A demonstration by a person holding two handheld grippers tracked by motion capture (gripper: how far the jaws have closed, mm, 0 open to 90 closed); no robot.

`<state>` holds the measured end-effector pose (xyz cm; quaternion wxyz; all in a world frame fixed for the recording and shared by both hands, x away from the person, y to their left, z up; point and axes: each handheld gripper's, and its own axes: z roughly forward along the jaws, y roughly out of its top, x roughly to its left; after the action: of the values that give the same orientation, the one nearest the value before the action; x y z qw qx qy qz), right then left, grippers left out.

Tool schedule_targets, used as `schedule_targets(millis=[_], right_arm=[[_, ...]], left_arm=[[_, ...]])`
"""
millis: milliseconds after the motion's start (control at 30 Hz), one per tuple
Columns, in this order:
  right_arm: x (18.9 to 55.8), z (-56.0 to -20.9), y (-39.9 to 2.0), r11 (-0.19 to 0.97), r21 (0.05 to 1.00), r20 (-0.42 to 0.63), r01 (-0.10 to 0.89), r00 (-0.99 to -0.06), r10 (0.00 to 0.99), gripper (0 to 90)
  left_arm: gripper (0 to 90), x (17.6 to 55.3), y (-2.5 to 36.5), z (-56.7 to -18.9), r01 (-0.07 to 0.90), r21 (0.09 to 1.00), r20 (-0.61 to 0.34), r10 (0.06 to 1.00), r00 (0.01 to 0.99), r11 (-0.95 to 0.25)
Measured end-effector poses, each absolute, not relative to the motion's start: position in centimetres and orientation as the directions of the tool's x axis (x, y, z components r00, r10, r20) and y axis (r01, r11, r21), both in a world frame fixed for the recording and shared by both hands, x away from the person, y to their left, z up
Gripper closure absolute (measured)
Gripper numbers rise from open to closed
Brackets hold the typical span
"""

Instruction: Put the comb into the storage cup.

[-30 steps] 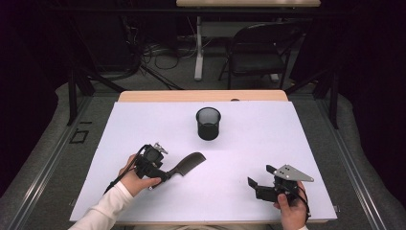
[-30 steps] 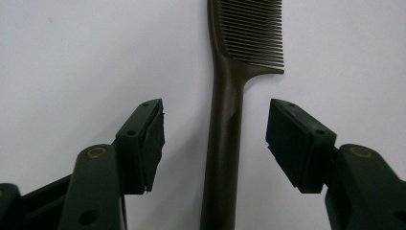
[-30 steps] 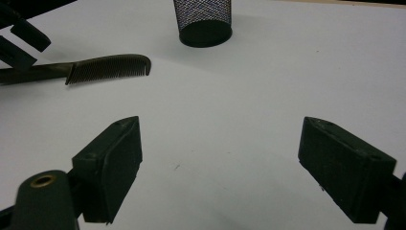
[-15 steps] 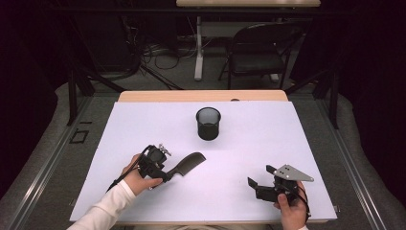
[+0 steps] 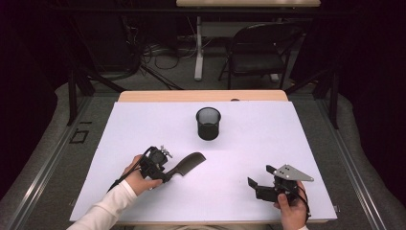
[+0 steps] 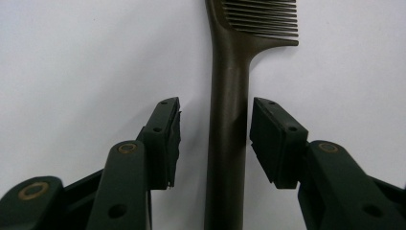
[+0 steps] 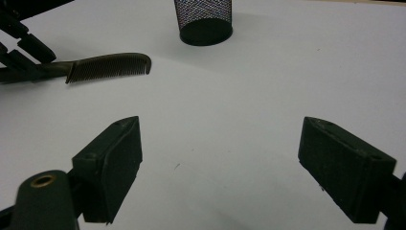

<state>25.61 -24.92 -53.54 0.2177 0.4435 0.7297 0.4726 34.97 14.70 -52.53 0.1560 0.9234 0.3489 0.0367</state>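
1. Left gripper [image 6: 215,139] jaws had just been closing since the earlier frame, narrowing around the comb [image 5: 187,164] handle; the hand itself barely shifted, and the comb lay where it had been.
2. Comb lay flat on the white surface [image 5: 143,124], left of centre and toward the near edge, handle toward the person, toothed end angled at the far right.
3. In the left gripper view the comb handle [image 6: 229,143] ran straight up between the two pads, a thin gap showing on each side, so no grip yet: jaws half closed, straddling it.
4. Handle was centred between the pads, probably so both would land together and not skid the comb sideways.
5. Mesh cup [image 5: 208,123] stood upright near the middle of the surface, toward the far edge, well apart from the comb; likely the drop target, and it sat off the toothed end's heading.
6. Right gripper [image 5: 261,188] rested near the near-right corner, jaws wide, nothing between them, pointed toward the comb and cup. Looked parked out of the left hand's path.
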Motion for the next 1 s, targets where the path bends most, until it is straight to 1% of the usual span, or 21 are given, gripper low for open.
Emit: schedule_targets(millis=[200, 700, 1000], right_arm=[[25.63, -53.57, -24.89, 0.157, 0.885, 0.102, 0.438, -0.511, 0.853, 15.0], [25.63, -53.55, -24.94, 0.158, 0.885, 0.101, 0.439, -0.511, 0.853, 15.0], [25.62, -53.54, -24.93, 0.161, 0.882, 0.102, 0.442, -0.513, 0.852, 15.0]], left_arm=[[58.7, 34.77, 14.38, -52.69, 0.615, 0.304, -0.028, 0.639, 0.769, -0.727], [63.2, 34.81, 13.88, -52.80, 0.600, 0.285, -0.007, 0.624, 0.782, -0.748], [65.5, 34.88, 13.75, -52.76, 0.601, 0.275, -0.014, 0.622, 0.783, -0.751]])
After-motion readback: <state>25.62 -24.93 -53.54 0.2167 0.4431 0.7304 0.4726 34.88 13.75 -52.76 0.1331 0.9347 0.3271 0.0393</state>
